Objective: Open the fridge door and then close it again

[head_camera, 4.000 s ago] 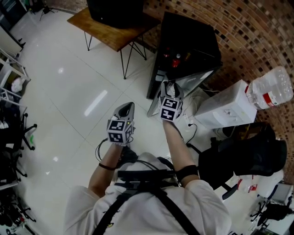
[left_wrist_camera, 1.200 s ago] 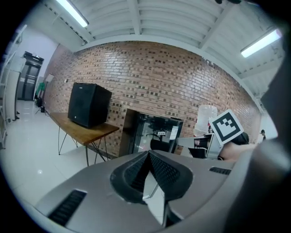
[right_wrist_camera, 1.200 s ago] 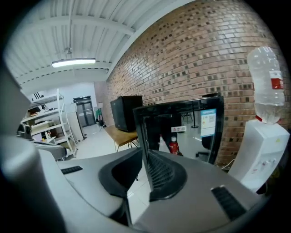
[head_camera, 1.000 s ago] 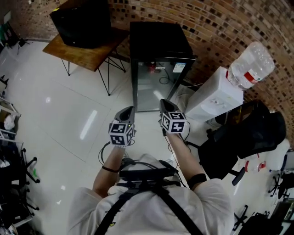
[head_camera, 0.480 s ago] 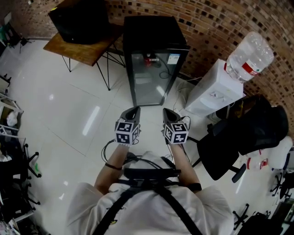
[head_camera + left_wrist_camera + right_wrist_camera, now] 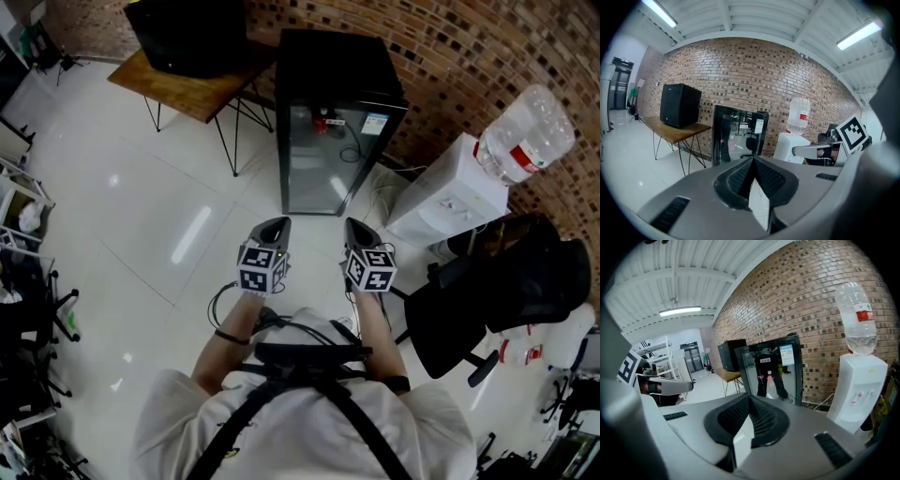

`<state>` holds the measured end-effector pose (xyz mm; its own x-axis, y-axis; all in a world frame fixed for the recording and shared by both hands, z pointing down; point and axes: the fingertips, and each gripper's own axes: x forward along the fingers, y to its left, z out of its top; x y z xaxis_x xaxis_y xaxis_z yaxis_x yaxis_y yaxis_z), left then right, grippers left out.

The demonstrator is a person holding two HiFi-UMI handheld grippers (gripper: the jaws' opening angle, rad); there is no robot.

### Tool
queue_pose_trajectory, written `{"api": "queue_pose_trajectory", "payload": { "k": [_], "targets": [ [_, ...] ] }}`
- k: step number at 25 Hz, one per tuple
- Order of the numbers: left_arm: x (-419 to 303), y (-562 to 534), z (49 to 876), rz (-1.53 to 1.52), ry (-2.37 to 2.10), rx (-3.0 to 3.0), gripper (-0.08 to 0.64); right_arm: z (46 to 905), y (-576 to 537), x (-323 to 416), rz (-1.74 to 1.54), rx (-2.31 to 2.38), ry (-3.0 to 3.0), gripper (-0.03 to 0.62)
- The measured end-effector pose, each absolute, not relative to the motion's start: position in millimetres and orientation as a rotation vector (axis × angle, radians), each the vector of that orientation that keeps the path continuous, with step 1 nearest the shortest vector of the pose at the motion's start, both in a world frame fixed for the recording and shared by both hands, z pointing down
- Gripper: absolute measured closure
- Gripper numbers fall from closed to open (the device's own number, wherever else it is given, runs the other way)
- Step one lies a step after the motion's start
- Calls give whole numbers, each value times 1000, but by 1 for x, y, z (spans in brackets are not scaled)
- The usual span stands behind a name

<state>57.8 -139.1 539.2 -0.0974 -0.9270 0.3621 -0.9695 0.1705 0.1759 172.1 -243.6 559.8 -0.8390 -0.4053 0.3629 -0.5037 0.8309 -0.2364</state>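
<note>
Gripper views alone show left gripper (image 6: 752, 161) and right gripper (image 6: 749, 399) jaws clenched, empty; fridge (image 6: 333, 141) ahead now shut, earlier open.

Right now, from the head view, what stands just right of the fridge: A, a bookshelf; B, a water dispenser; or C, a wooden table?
B: the white water dispenser stands right of the fridge, while the wooden table is on its left.

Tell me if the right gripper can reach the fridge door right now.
Probably not yet: the right gripper, shut and empty, hangs short of the fridge door. Only floor lies between, so stepping closer looks unobstructed.
</note>
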Motion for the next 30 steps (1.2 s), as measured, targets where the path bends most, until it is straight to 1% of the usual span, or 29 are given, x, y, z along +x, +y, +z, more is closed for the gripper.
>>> {"api": "queue_pose_trajectory", "payload": {
  "k": [8, 22, 25, 30],
  "targets": [
    [48, -133, 541, 128, -2055, 1793, 560, 561, -234, 157, 458, 661, -2707, 592],
    [7, -112, 566, 142, -2051, 1710, 558, 571, -219, 132, 462, 639, -2681, 592],
    [-13, -101, 573, 173, -2019, 1723, 558, 579, -209, 122, 459, 657, -2652, 592],
    [-69, -80, 575, 213, -1962, 1775, 558, 599, -189, 100, 518, 807, -2588, 592]
  ]
}}
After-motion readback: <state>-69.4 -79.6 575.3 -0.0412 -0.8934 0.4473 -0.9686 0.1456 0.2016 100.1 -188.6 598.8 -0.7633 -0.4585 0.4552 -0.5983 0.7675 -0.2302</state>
